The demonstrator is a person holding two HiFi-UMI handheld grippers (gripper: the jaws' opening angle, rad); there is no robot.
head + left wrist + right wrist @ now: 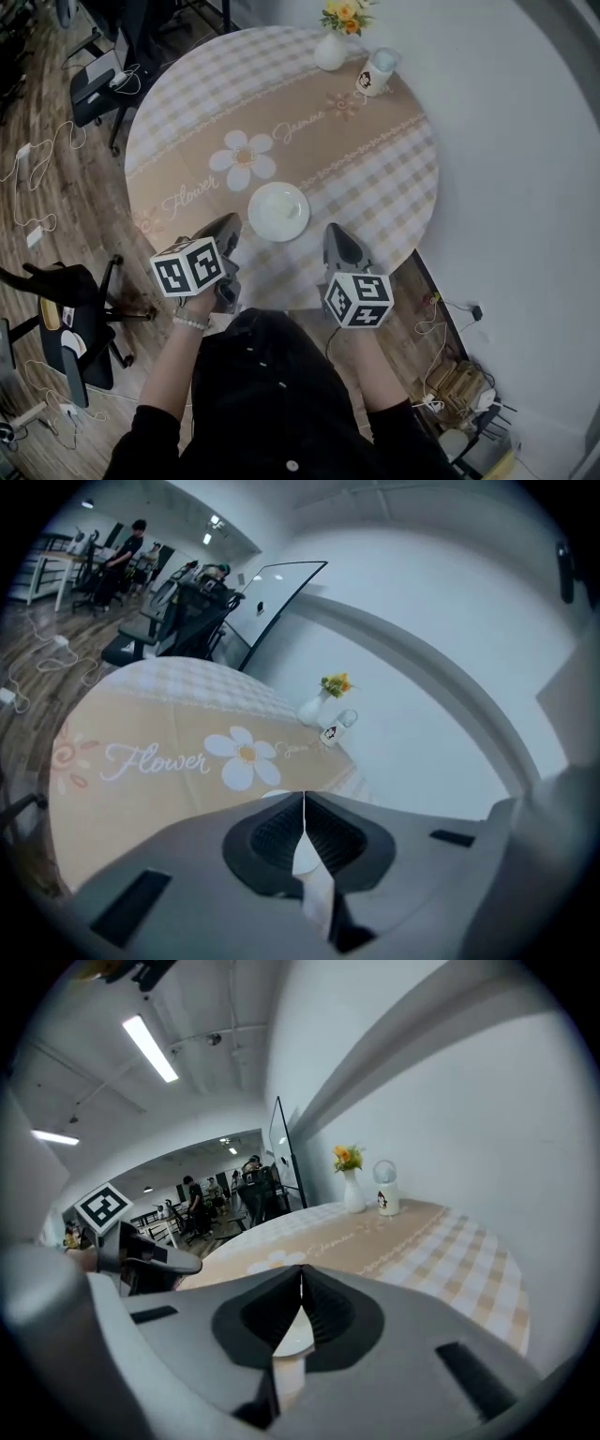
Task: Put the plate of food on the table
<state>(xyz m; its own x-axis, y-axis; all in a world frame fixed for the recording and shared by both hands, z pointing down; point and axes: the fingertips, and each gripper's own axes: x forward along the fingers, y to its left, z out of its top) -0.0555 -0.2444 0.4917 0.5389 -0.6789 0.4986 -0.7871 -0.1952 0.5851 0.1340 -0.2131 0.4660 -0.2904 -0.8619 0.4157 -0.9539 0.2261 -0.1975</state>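
Two grippers hung over the near edge of the round table (384, 178), and both had their jaws pressed together with nothing between them. The left gripper (232, 224) sat just left of the white plate (278, 211), while the right gripper (334, 232) sat just right of it; neither appeared to touch it. The plate lay flat on the checked cloth, near the person's side of the table and below the printed daisy (243, 158) (whether any food lay on it could not be made out). At the far edge stood a white vase (330, 52) of yellow and orange flowers, with a small lidded jar (378, 73) just beside it. A black office chair (70, 342) stood on the wooden floor to the left.
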